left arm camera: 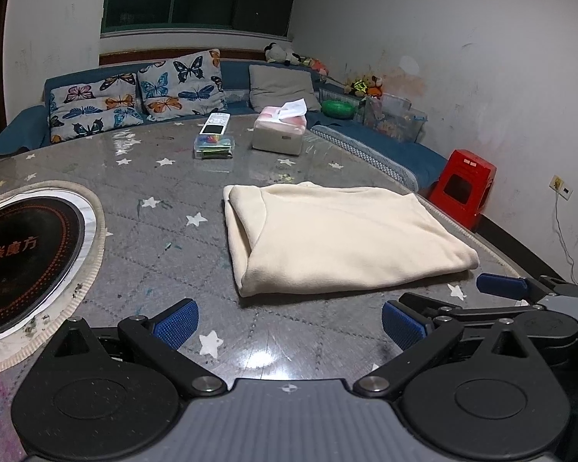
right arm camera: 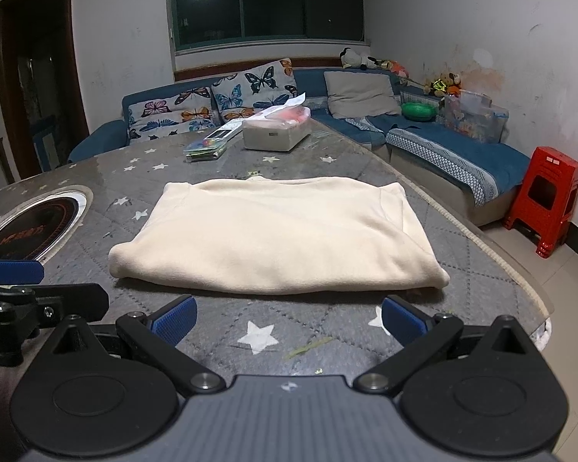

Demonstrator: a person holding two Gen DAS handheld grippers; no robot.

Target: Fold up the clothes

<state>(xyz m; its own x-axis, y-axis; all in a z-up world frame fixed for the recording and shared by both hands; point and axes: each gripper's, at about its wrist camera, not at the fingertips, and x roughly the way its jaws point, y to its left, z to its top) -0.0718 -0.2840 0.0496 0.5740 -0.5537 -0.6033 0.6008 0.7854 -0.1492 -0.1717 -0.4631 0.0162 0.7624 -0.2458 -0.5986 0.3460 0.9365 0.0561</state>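
Both grippers' fingers [left arm camera: 175, 325] spread, empty; folded cream garment [left arm camera: 339, 235] unlabelled; hotplate [left arm camera: 23, 258] text partly legible.

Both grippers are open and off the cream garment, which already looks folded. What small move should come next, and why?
Probably bring the right gripper forward to the cream garment and pinch its near edge for one more fold. It lies as a wide rectangle, and the left gripper is also open and empty.

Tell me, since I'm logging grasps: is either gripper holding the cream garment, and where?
Nothing held: left gripper and right gripper are open, short of the folded garment.
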